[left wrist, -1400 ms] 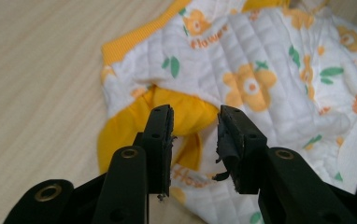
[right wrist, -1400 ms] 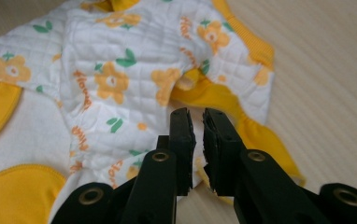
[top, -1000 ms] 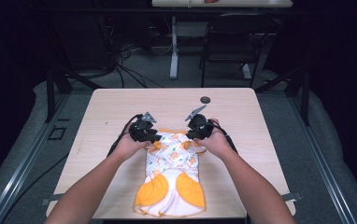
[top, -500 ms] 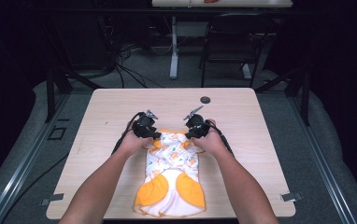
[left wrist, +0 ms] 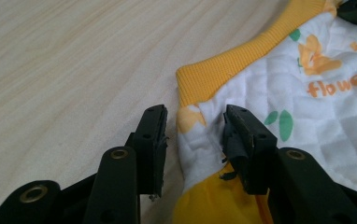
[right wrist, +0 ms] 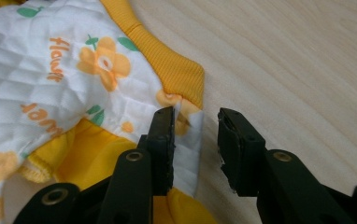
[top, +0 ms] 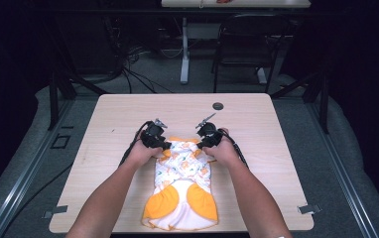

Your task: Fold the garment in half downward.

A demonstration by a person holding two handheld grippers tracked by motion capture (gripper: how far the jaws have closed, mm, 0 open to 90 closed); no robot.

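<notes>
A small quilted garment (top: 180,183), white with orange flowers and orange patches, lies flat on the wooden table (top: 267,129) near its front edge. My left gripper (top: 166,148) is at the garment's far left corner. In the left gripper view it (left wrist: 193,116) is open, jaws on either side of the cloth edge just below the orange ribbed band (left wrist: 232,65). My right gripper (top: 201,146) is at the far right corner. In the right gripper view it (right wrist: 195,119) is open too, astride the corner of the garment (right wrist: 50,84).
A small dark round disc (top: 218,106) lies on the table beyond the grippers. Behind the table stand a chair (top: 242,44) and a white desk leg (top: 184,54) among floor cables. Bare wood lies left and right of the garment.
Both hands have stayed at the garment's far corners with only slight shifts. The garment lies where it was.
</notes>
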